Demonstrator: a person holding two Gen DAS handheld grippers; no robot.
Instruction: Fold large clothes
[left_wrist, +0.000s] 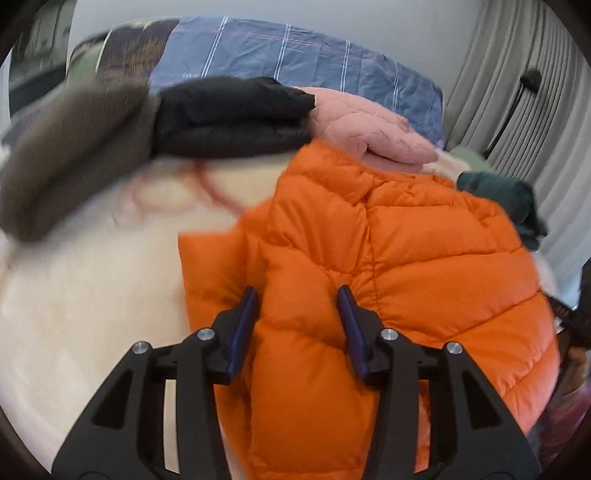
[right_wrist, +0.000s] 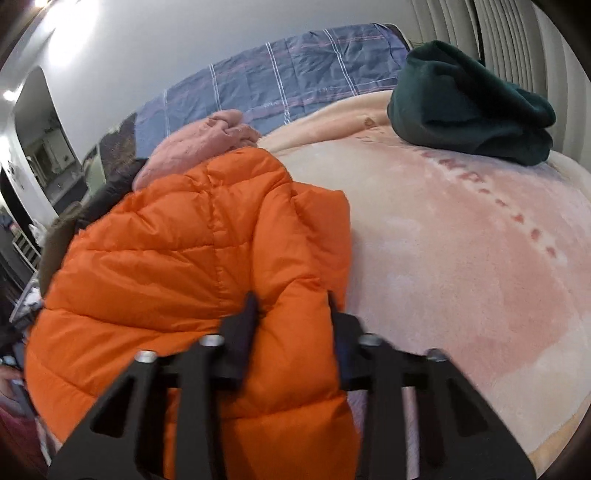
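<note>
**Both grippers on the orange jacket**

On the bed, seen from your left wrist, the orange puffer jacket (left_wrist: 388, 258) lies across a cream blanket (left_wrist: 92, 295). Your left gripper (left_wrist: 297, 299) has its blue pads set partway apart, with a puffy fold of the jacket bulging between them and touching both. Beyond the jacket sit a folded black garment (left_wrist: 229, 114), a pink quilted one (left_wrist: 369, 125) and, blurred at the left, a brown one (left_wrist: 74, 155). A blue checked quilt (left_wrist: 288, 55) lies behind them.

From your right wrist, the same jacket (right_wrist: 177, 251) covers the left side of the blanket (right_wrist: 461, 258). Your right gripper (right_wrist: 291, 299) pinches the jacket's near right edge, its fingers narrowed on a ridge of orange fabric. A dark green garment (right_wrist: 469, 103) rests well apart at the blanket's far right, with the pink garment (right_wrist: 192, 144) just behind the jacket's collar.
</note>
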